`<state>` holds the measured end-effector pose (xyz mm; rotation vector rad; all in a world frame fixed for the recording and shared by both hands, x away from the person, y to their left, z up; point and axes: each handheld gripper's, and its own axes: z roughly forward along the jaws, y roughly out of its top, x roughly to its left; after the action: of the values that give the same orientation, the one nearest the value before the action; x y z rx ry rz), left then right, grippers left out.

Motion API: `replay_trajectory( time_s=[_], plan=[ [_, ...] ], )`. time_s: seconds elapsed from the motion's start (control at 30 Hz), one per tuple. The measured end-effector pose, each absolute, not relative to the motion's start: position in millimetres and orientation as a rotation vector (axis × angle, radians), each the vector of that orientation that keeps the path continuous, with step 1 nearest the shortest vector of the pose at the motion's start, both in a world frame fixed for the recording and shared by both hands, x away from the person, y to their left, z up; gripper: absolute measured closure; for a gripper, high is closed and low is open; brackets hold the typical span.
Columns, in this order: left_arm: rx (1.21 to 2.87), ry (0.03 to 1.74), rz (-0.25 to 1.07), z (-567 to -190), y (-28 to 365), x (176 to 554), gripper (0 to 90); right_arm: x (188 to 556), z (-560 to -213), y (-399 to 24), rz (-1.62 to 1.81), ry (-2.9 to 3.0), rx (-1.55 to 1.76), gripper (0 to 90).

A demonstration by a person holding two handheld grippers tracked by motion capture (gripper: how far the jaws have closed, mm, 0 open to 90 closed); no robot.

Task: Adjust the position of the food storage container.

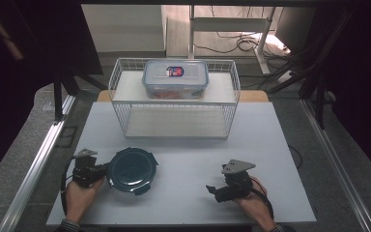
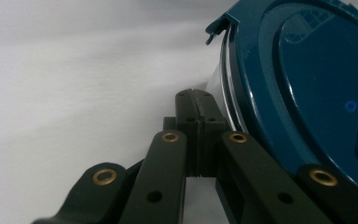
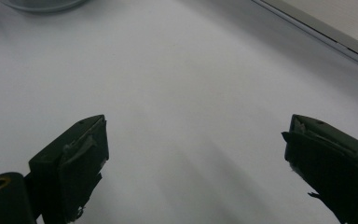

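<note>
White tabletop (image 1: 183, 159) bears a teal container (image 1: 131, 169) beside the closed left gripper (image 1: 105, 170); right gripper (image 1: 212, 190) gapes.

High view overlooks table (image 1: 183, 145); gripper views skim it.

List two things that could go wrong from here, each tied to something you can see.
1. The left hand-held gripper, jaws shut with nothing between them, sits beside the round blue-lidded container; nudging could slide it across the table.
2. One lid latch sticks out unclipped, so the lid might come loose if lifted.
</note>
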<state>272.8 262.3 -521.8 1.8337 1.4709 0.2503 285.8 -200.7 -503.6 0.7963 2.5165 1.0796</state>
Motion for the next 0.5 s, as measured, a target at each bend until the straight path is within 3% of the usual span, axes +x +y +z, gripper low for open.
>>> replay_trajectory(
  time_s=[0.5],
  plan=[
    [1.948,1.332,0.165,-525,201,291,90.0,286,-506,-196,1.069,2.526,0.792,5.7]
  ],
)
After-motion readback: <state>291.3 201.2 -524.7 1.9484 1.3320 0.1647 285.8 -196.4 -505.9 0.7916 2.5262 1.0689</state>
